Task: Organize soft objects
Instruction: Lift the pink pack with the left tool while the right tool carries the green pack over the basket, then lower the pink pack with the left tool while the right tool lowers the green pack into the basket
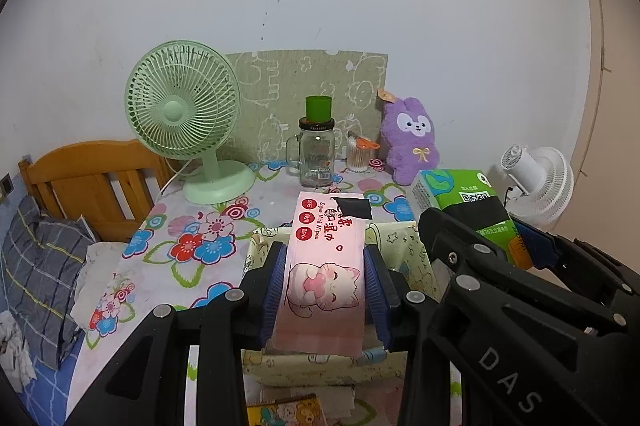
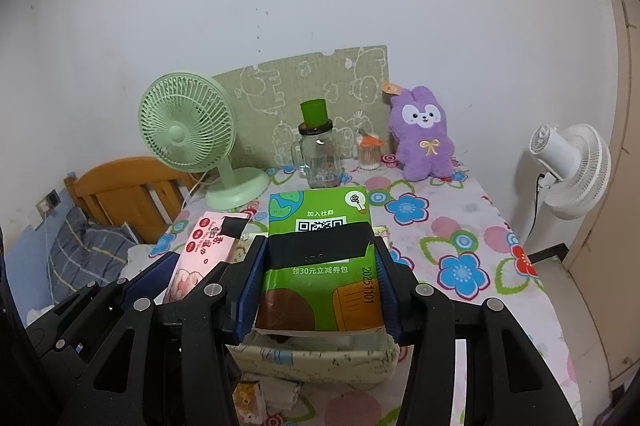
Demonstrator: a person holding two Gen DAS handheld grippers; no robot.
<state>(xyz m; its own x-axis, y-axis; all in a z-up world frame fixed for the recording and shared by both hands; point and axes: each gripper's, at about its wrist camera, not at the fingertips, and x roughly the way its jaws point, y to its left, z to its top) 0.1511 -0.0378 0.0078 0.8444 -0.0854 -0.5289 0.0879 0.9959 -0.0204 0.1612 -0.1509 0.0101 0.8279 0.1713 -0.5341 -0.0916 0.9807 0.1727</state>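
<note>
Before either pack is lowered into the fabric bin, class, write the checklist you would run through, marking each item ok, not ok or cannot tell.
1. Left gripper clamps the pink wipes pack: ok.
2. Right gripper clamps the green tissue pack: ok.
3. Fabric bin lies under both packs: ok.
4. Bin has room inside for both: cannot tell, the packs hide it.
5. The two grippers are apart, not colliding: ok, though close.
6. Glass jar and green fan stand clear behind the bin: ok.
</note>
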